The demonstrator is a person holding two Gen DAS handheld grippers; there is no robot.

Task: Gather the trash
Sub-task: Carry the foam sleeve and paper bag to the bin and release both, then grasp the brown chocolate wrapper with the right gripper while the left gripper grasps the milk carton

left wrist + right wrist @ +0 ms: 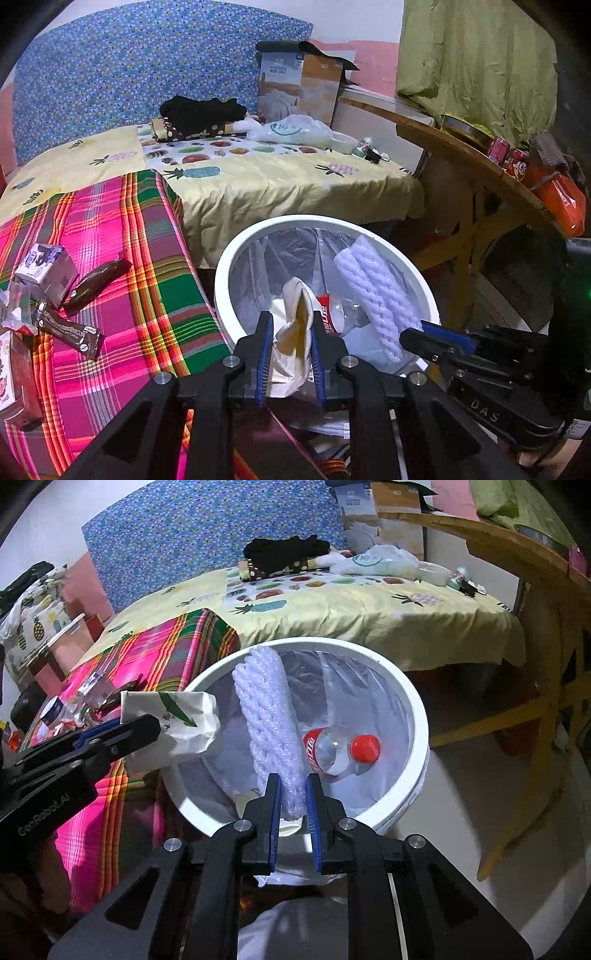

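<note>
Left tongs (291,332), nearest: blue pads set close on either side of a crumpled white paper bag (291,343), which sits between them over the bin's 7 o'clock rim; grip looks slack, pads barely pressing, judged on the point of release. Bag judged very light, soft, crushable; folds give under the pads, so best pinched across the bunched middle, not by a loose edge.

Right tongs (291,797): pads narrowly apart astride the lower end of a white foam net sleeve (266,723), which leans from 6 o'clock up to 11 o'clock against the rim. Sleeve judged featherlight, springy, compressible, non-slip from its mesh; holds well at one end, though likely to spring back and cling to a pad on letting go.

White bin (413,716), lined with a clear plastic bag, just below both tongs. Inside, at 3 o'clock of the sleeve: clear bottle (340,751) with red cap and red label, apparently empty, so light, smooth, prone to rolling.

Farther, at 9 o'clock: plaid cloth (122,295) on the bed with uncollected brown snack wrappers (70,332) and a small carton (46,267). Wrappers judged thin, slick, best taken by the crimped end; carton stiff-sided, best taken across its flat faces.
</note>
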